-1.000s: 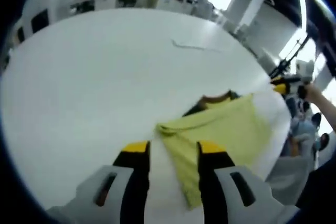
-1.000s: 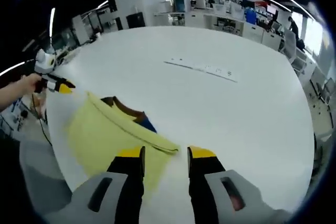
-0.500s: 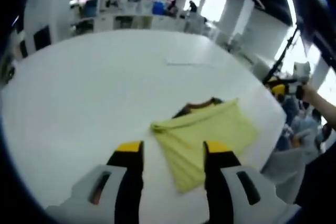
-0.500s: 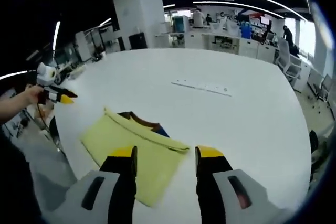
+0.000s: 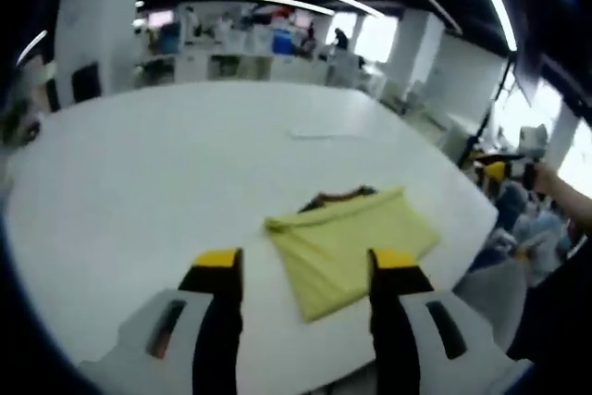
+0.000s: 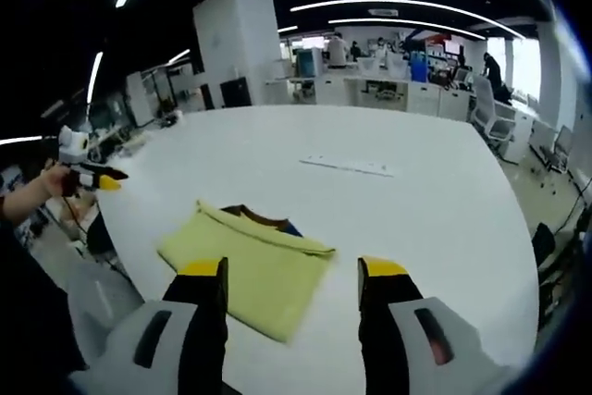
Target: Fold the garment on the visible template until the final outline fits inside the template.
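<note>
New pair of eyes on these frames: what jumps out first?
The folded yellow garment lying flat near the edge of the big white table, with a dark collar peeking out at its far side. Next, both grippers held above it with nothing in them: the left gripper and the right gripper each have yellow-tipped fingers spread wide apart. A thin pale strip lies further out on the table.
</note>
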